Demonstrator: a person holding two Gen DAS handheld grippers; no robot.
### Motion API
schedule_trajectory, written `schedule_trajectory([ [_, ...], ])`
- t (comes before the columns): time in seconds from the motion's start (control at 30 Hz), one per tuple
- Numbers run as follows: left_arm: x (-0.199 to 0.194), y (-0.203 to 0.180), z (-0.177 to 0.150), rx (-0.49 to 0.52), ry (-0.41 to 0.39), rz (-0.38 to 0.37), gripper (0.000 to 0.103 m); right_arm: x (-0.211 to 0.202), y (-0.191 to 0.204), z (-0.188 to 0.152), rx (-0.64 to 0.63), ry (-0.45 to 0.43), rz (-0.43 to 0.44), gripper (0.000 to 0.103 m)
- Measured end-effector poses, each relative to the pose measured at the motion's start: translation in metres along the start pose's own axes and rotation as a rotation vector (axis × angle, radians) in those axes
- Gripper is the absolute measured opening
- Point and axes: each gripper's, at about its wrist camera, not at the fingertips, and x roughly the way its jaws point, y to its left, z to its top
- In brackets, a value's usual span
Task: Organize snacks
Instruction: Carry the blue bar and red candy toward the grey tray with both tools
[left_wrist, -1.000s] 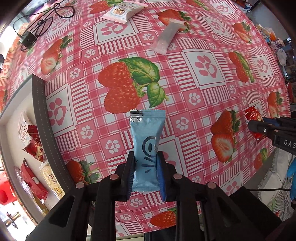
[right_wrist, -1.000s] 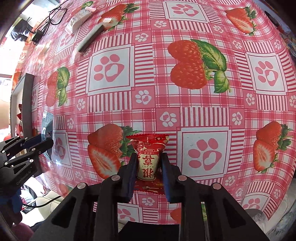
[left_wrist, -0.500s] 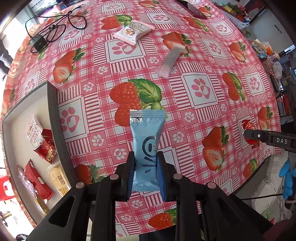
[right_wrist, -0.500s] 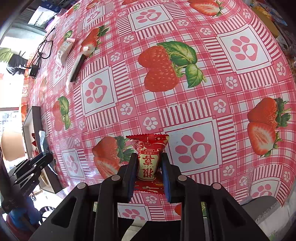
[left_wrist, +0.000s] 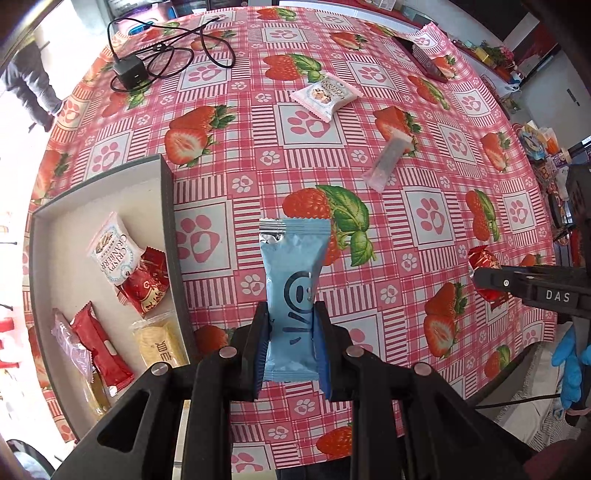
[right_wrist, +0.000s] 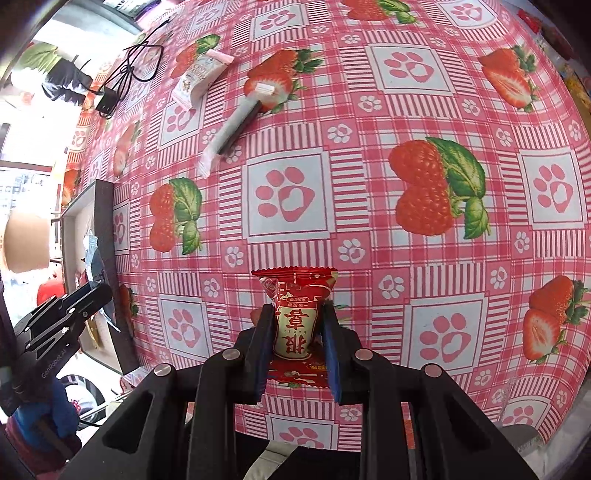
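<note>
**Observer:** What do your two claws have at this moment?

**Operator:** My left claw is clamped on a blue snack packet, which stands upright between the pads, clear of the tabletop. My right claw is closed around a red snack packet with white lettering, and that one too hangs above the strawberry-print cloth.

**Observer:** And where is the tray?

**Operator:** In the left wrist view I see the grey tray to the left of the blue packet, on the tabletop. Lying in it are a white cranberry packet, a small red packet touching it, a long red packet, a yellow packet and a pale purple one.

**Observer:** Anything loose on the cloth?

**Operator:** A white cookie packet and a slim pale bar, near each other, well beyond the blue packet. Further back sits a black charger with its cable. My right claw also shows at the right edge, red packet in it.
</note>
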Motion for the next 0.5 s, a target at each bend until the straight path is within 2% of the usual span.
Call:
schedule_trajectory([
  [0.23, -0.012, 0.03, -0.003, -0.062, -0.04, 0.029, 0.025, 0.009, 0.057, 0.019, -0.124, 0.023, 0.0, 0.027],
  [0.5, -0.021, 0.067, -0.01, -0.117, -0.059, 0.047, 0.025, 0.018, 0.108, 0.026, -0.225, 0.029, 0.005, 0.027],
])
